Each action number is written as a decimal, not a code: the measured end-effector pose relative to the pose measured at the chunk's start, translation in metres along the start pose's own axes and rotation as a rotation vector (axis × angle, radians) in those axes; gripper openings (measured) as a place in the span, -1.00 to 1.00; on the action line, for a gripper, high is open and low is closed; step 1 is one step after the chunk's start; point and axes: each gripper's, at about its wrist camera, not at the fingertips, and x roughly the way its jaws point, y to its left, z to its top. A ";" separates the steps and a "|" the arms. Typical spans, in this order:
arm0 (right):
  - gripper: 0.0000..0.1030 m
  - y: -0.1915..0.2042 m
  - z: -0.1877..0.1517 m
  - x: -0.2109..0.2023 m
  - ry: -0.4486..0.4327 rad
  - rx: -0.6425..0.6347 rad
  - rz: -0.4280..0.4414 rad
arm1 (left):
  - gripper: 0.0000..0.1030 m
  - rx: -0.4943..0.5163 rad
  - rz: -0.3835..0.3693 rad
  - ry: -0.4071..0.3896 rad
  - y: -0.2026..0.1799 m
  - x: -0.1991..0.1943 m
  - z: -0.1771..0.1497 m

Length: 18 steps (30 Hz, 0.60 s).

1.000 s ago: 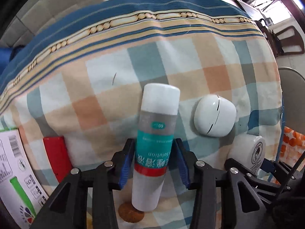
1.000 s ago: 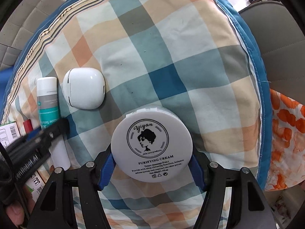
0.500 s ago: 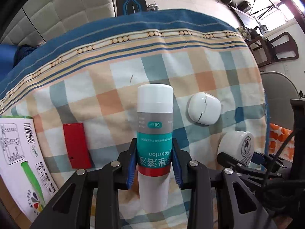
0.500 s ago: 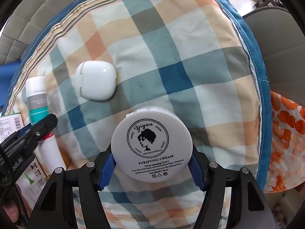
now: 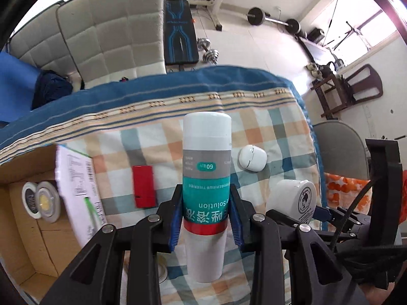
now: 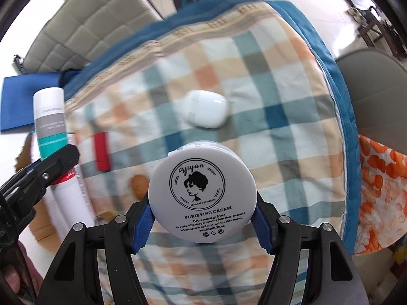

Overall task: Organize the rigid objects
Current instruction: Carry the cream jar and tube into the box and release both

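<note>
Below both jaws, clamped on bottle (image 5: 206, 178) and cream jar (image 6: 201, 193), lie white case (image 6: 206, 112), red box (image 5: 144, 186).

Bottle (image 5: 206, 178) and cream jar (image 6: 202, 190) lifted higher, cardboard box (image 5: 23, 228) now visible

the checked cloth (image 5: 267, 124) is the landmark. on it lie an earbud case (image 5: 252, 158) toward its right edge and a flat block (image 5: 144, 186) toward its left. off its left edge sits an open cardboard box (image 5: 28, 231) with two round tins (image 5: 40, 201) inside. beyond its far edge stands a padded bench (image 5: 106, 35); a chair (image 5: 340, 150) stands off its right edge.
</note>
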 end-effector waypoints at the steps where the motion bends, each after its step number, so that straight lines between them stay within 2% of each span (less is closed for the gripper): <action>1: 0.35 0.007 -0.003 -0.005 -0.009 -0.010 0.006 | -0.42 -0.007 0.002 -0.011 -0.001 0.000 -0.003; 9: 0.35 0.100 -0.035 -0.054 -0.072 -0.128 0.071 | -0.42 -0.094 0.028 -0.092 0.075 -0.065 -0.039; 14: 0.35 0.180 -0.062 -0.051 -0.069 -0.208 0.116 | -0.42 -0.170 0.058 -0.119 0.145 -0.098 -0.070; 18: 0.35 0.244 -0.082 -0.034 -0.046 -0.261 0.129 | -0.42 -0.227 0.090 -0.109 0.198 -0.106 -0.092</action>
